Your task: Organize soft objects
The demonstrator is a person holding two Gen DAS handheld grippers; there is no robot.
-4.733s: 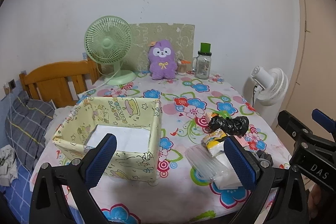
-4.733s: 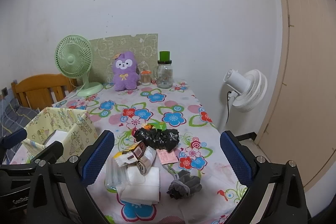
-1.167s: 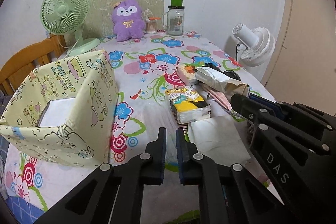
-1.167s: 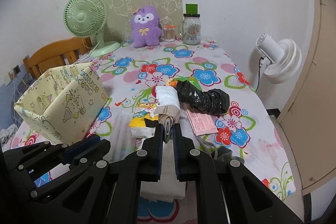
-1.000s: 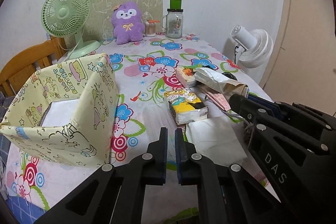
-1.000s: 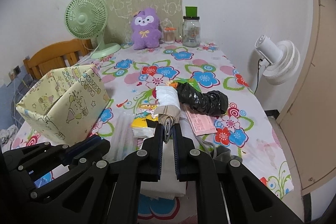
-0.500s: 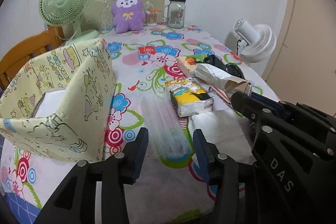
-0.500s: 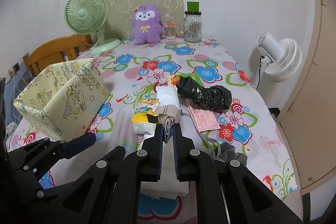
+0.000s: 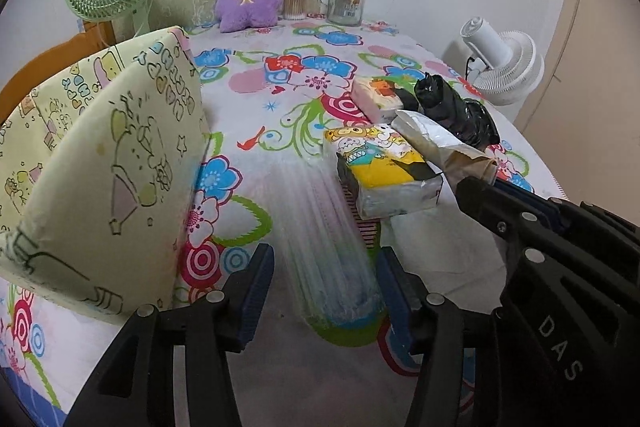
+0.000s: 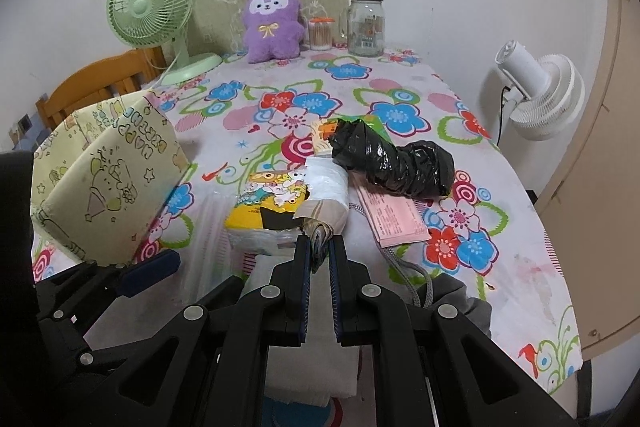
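Note:
My left gripper [image 9: 324, 261] hovers low over the flowered table, its jaws opening. A clear plastic packet [image 9: 328, 239] lies between its fingers, and the pads do not press on it. My right gripper [image 10: 319, 259] is shut on the near end of a beige-and-white paper-wrapped roll [image 10: 326, 193], which also shows in the left wrist view as a roll [image 9: 436, 139]. That roll rests across a yellow cartoon tissue pack [image 9: 384, 167]. Behind it lie a black plastic bundle [image 10: 396, 163] and a pink tissue pack [image 9: 376, 95]. A folded white cloth [image 10: 312, 311] sits under the right gripper.
A yellow fabric box [image 9: 100, 163] stands close on the left. A pink slip [image 10: 396, 219] and grey cloth [image 10: 456, 293] lie to the right. At the far edge are a purple plush [image 10: 272, 23], green fan [image 10: 150, 3] and glass jar [image 10: 366, 23]. A white fan [image 10: 536, 95] stands off the table.
The left jaws went from shut to apart and sank toward the table, so the clear packet now lies between them. The right gripper kept its hold on the roll and dropped slightly.

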